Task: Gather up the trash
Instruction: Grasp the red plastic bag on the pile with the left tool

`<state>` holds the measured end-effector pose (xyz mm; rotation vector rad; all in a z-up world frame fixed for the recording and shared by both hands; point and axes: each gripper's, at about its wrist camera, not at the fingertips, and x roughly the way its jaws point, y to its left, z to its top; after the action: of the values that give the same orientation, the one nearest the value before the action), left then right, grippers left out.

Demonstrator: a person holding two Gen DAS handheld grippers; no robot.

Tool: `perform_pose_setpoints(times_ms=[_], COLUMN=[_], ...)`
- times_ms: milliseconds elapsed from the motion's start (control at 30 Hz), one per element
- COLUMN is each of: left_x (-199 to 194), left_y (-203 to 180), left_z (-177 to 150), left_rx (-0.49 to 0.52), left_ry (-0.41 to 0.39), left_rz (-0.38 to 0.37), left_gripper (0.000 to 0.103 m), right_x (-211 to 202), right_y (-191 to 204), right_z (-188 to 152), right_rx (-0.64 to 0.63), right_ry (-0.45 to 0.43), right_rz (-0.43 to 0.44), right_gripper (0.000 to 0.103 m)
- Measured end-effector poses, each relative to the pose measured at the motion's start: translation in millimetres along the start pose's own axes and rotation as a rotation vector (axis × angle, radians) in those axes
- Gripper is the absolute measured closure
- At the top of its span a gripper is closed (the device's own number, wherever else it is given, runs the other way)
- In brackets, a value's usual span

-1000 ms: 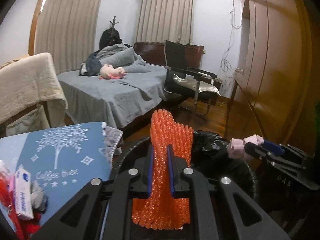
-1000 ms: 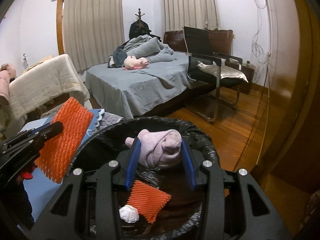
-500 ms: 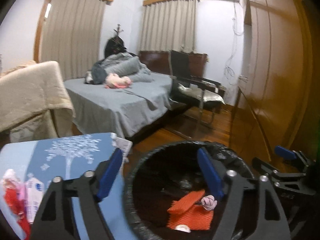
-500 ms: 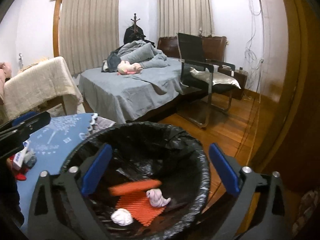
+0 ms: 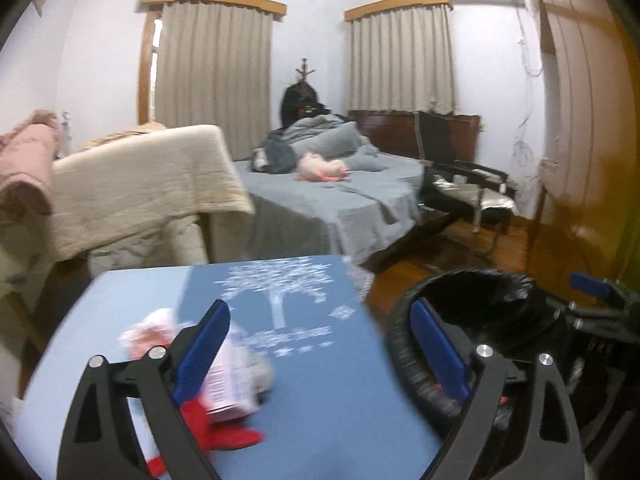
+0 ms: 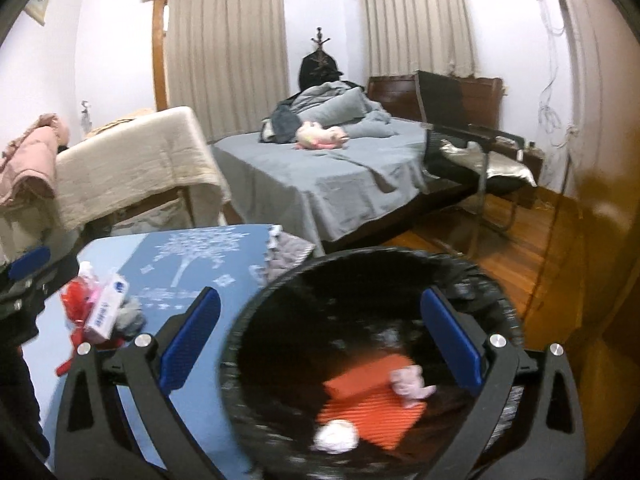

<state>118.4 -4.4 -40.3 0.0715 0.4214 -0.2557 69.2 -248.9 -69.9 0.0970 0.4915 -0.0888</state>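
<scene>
The black-lined trash bin [image 6: 500, 320] stands beside the blue table [image 5: 320, 380]. In the bin lie orange foam netting [image 6: 368, 408], a pink crumpled wad [image 6: 410, 386] and a white wad [image 6: 336, 436]. My right gripper [image 6: 320, 300] hangs open over the bin's left rim, with nothing between its fingers. My left gripper [image 5: 320, 312] is over the table with its jaws opening and nothing held. Beside its left finger [image 5: 204, 348] is a trash pile: a white packet [image 5: 228, 384], a red wrapper [image 5: 228, 436], a pinkish wad [image 5: 148, 336] and a grey scrap [image 5: 260, 368].
A grey bed [image 6: 340, 176] and a black chair [image 6: 460, 136] stand beyond the table. Furniture draped in a cream cover [image 5: 140, 184] is at the left and a wooden wardrobe [image 5: 580, 140] at the right. The floor [image 6: 540, 240] is wood.
Both grippers opened: the orange netting and the pink wad dropped into the bin. Both views then swung left, and the left gripper went from over the bin to over the table's trash pile.
</scene>
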Motion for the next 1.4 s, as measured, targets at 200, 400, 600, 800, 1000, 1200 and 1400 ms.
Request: perform_pose_setpoints(times_ms=[200,400,600,800,1000,1200,1400], left_x=[-18.8,-23.7,-22.6,-10.4,7.7,22.4,37.7], left_y=[53.9,99.8,122.8,128.9,124.8,117.5,116.0], left_z=[-22.6,-40.9,-57.8,-71.1,-82.5,-93.7,-91.4], left_rx=[-0.026,-0.071,-0.094,-0.102,-0.109,-0.113,-0.124], left_ry=[0.026,0.053,0.081,0.109,0.153,0.198,0.213], left_rz=[0.111,0.197,0.229,0.219,0.187,0.155,0.134], left_gripper=[0.013,0.013,0.013,0.015,0.023,0.028,0.039], right_x=[12.0,25.5,38.3,47.2,54.2,56.4,58.8], right_y=[52.3,97.7,127.0,141.7,146.0,148.9,148.3], right_z=[-2.1,-10.2,-20.0,-30.7,-38.0,-41.5,-43.5], right_rx=[-0.040,-0.082,-0.112,-0.137,-0.148,-0.162,-0.166], right_ry=[0.016,0.045,0.069,0.080,0.095,0.097,0.103], right_rz=[0.069,0.128,0.160,0.169,0.174,0.177,0.183], right_gripper=[0.005,0.005,0.005,0.005,0.005,0.005,0.005])
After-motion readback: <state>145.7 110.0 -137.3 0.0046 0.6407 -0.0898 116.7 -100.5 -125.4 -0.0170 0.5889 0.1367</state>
